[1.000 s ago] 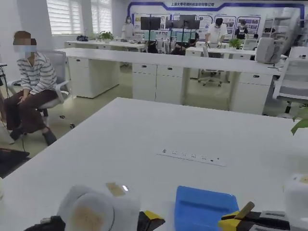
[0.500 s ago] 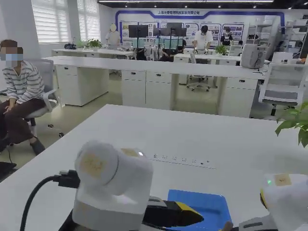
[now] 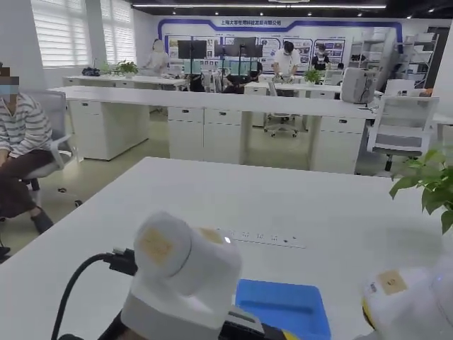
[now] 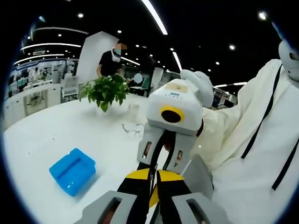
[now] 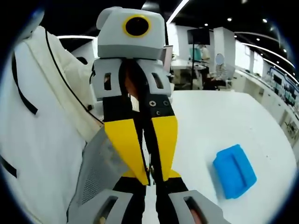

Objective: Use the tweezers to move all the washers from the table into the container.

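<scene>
1. Both grippers are up off the table, low at 6 o'clock in front of the person. The left gripper points straight at the right gripper, tips all but touching.
2. Jaws: the left pair is clenched, yellow tip hard against yellow tip. The right pair looks clenched too. Whether anything thin is nipped in either, I can't tell.
3. The container, blue and shallow, sits flat on the table at 6 o'clock in the head view, just beyond the grippers and between them. It's at 8 o'clock from the left gripper and 4 o'clock from the right. I make out nothing inside it, so my guess is the job has barely begun.
4. First worry: the head is aimed across the room, with the work squeezed to the bottom edge. Any reach from here would be half blind.
5. Second: with the tips this close, one careless twist and they clash, and anything pinched could jolt loose.
6. Third: tweezers are slim for such broad jaws and may swivel, and flat washers will skid if nudged.
7. Last: that container looks light, and a low sweep could shove it toward the plant at 3 o'clock.
</scene>
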A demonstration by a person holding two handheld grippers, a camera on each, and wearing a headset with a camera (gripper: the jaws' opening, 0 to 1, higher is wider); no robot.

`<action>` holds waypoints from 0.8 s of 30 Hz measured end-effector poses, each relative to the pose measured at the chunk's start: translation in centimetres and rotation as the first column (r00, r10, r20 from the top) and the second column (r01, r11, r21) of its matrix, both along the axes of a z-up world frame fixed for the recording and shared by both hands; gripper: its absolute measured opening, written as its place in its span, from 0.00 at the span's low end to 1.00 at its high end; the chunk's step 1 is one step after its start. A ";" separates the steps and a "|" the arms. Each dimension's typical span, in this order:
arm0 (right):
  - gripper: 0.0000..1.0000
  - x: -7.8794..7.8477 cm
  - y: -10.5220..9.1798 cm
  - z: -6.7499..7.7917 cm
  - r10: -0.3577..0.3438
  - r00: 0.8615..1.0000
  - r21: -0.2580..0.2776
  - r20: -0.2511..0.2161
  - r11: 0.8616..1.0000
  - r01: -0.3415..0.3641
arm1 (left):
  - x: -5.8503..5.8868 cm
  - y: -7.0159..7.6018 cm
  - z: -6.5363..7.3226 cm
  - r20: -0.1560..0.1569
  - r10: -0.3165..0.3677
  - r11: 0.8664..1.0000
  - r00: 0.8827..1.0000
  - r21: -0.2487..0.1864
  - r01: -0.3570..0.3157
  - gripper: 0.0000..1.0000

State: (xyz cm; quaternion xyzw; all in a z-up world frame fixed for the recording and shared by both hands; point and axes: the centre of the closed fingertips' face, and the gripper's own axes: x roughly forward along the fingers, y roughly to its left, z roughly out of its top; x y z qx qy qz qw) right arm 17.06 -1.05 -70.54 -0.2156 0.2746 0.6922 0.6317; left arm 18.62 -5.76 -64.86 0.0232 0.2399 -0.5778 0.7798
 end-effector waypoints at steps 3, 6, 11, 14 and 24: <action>0.03 -0.1 0.0 0.0 0.002 1.000 0.006 -0.009 1.000 -0.002 | -0.2 0.1 -0.1 -0.011 -0.012 1.000 1.000 0.010 0.012 0.00; 0.03 -0.1 0.1 0.0 -0.001 1.000 0.019 -0.009 1.000 0.001 | 0.0 0.3 -0.1 0.000 -0.005 1.000 1.000 0.022 0.005 0.00; 0.06 -0.2 0.4 -0.1 -0.035 0.996 0.058 -0.076 0.998 0.040 | 0.5 0.4 -0.1 0.009 0.005 0.999 1.000 0.046 -0.006 0.00; 0.06 -0.1 0.3 0.0 -0.054 0.993 0.090 -0.108 0.994 0.064 | 0.5 0.5 0.2 -0.005 0.007 0.999 1.000 0.035 -0.007 0.00; 0.13 -0.5 -0.1 -1.2 -0.053 0.991 0.078 -0.124 0.995 0.063 | 0.3 0.4 1.4 -0.005 -0.007 1.000 1.000 -0.007 0.007 0.00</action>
